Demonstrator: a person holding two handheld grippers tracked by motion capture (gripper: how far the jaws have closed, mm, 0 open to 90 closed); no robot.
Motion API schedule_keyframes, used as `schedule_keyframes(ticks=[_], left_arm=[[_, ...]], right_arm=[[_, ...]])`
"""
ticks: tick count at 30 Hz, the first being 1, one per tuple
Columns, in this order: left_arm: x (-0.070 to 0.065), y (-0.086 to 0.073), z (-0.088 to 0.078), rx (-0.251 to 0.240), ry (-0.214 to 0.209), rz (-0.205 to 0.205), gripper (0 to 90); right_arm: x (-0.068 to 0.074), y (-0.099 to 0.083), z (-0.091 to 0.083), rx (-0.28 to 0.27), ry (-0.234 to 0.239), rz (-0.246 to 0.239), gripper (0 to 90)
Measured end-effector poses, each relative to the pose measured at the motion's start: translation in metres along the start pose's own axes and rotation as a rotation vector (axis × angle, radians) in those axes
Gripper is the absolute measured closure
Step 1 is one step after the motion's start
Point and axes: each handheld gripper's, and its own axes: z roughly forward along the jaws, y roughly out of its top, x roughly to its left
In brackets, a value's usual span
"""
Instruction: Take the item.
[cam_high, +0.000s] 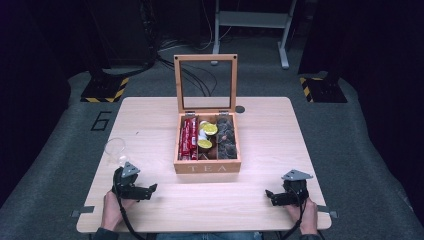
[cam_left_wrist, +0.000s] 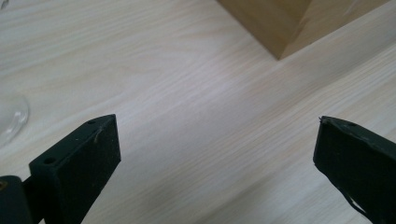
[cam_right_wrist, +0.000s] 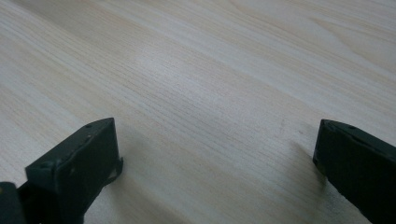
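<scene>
- Wooden tea box with "TEA" on its front wall and its glass-paned lid standing upright at the back: sits mid-table on the pale wood table, open, apparently untouched.
- Inside the box: red sachets in the left compartment, yellow-topped round capsules in the middle one, dark capsules in the right one; all look in place, nothing lying outside the box.
- Clear plastic cup stands left of the box, near the left gripper; looks empty, hard to be sure.
- Progress judged: barely started. No item lifted, nothing in the cup, lid already up. Whatever picking or moving is meant is all left to do.
- Left gripper: near the table's front edge, left of and in front of the box, just in front of the cup. Jaws spread wide, nothing between them; the left gripper view has bare table between the jaws, a box corner ahead, cup rim at the side.
- Right gripper: right of and in front of the box, near the front edge, well apart from it. Jaws spread wide, empty, over bare table in the right gripper view.
- Both hands held low, each gripper pointing inward toward the space in front of the box.
</scene>
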Motion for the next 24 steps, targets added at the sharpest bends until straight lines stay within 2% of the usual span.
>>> schedule_keyframes(ticks=[8, 13, 17, 24], left_arm=[[-0.006, 0.033, -0.006, -0.016, -0.040, 0.041, 1.0], [-0.014, 0.057, -0.005, -0.027, -0.063, 0.085, 1.3], [-0.022, 0.077, -0.001, -0.035, -0.100, 0.119, 1.4], [-0.030, 0.108, 0.011, -0.055, -0.151, 0.132, 1.4]], right_arm=[[0.000, 0.000, 0.000, 0.002, 0.001, 0.002, 0.0], [0.000, 0.000, 0.000, 0.004, 0.002, -0.001, 0.0], [0.000, 0.000, 0.000, 0.001, 0.001, -0.002, 0.0], [0.000, 0.000, 0.000, 0.002, 0.001, -0.002, 0.0]])
